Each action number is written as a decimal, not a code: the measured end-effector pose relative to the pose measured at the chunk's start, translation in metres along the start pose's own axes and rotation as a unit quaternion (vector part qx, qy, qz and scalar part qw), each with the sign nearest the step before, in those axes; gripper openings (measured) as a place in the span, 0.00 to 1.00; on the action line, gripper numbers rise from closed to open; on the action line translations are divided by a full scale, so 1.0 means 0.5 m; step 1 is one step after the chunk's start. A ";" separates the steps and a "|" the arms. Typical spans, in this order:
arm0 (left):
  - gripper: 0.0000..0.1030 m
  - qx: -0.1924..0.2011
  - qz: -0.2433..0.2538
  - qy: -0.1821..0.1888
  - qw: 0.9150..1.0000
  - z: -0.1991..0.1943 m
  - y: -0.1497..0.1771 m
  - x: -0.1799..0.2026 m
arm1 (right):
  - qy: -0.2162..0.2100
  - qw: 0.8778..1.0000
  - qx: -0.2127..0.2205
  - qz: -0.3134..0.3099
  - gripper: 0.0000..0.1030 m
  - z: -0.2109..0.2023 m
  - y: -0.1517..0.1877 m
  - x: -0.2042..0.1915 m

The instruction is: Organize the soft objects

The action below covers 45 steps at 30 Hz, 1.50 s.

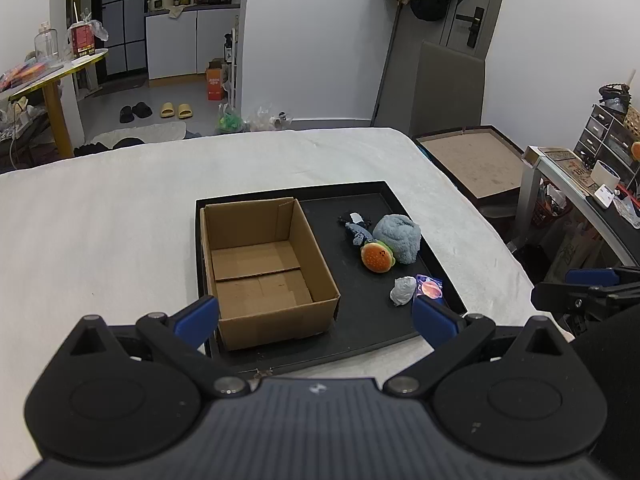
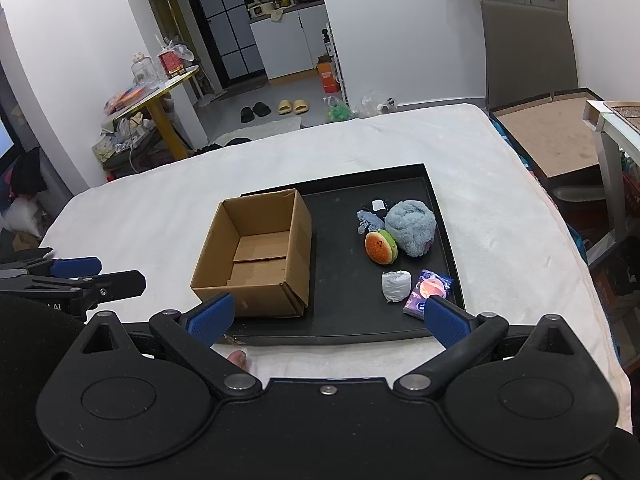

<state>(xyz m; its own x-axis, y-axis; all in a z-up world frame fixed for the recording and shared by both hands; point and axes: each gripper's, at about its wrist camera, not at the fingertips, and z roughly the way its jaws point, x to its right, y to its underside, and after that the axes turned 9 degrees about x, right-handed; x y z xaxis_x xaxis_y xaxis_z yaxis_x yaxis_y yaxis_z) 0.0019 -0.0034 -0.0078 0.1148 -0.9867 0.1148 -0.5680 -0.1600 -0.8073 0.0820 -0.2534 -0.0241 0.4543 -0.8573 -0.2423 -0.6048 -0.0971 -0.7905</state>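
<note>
An empty open cardboard box (image 1: 262, 268) (image 2: 256, 256) stands on the left of a black tray (image 1: 360, 320) (image 2: 344, 320) on a white bed. To its right lie a fluffy blue plush (image 1: 398, 238) (image 2: 412, 226), a burger plush (image 1: 377, 256) (image 2: 380, 246), a small blue-grey item (image 1: 356, 230) (image 2: 368, 220), a grey wad (image 1: 403, 290) (image 2: 395, 286) and a purple packet (image 1: 430, 286) (image 2: 428, 290). My left gripper (image 1: 316, 320) is open and empty before the tray's near edge. My right gripper (image 2: 328, 318) is open and empty, at the same edge.
The white bed (image 1: 120, 220) (image 2: 500, 200) reaches around the tray. The right gripper shows at the right edge of the left wrist view (image 1: 588, 284); the left gripper shows at the left of the right wrist view (image 2: 76, 272). A flat brown box (image 1: 476, 160) and a desk (image 1: 580, 176) stand right of the bed.
</note>
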 end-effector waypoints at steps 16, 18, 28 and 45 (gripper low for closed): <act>0.99 -0.001 -0.005 -0.003 1.000 0.001 -0.004 -0.005 | 0.002 1.000 0.001 -0.003 0.99 -0.001 -0.003 0.001; 0.99 -0.001 -0.004 -0.003 1.000 0.001 -0.004 -0.005 | 0.003 1.000 0.001 -0.003 0.99 -0.001 -0.004 0.001; 0.98 -0.001 -0.004 -0.002 1.000 0.001 -0.005 -0.005 | 0.003 1.000 0.001 -0.003 0.99 0.002 -0.005 0.002; 0.96 0.004 0.002 -0.004 1.000 -0.006 -0.011 0.000 | 0.004 1.000 0.002 -0.006 0.99 0.001 -0.002 0.002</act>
<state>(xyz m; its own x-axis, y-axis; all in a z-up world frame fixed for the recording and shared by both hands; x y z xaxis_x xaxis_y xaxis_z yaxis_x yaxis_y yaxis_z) 0.0029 -0.0027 -0.0015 0.1197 -0.9870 0.1071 -0.5611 -0.1563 -0.8128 0.0832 -0.2538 -0.0240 0.4564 -0.8601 -0.2279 -0.5960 -0.1053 -0.7961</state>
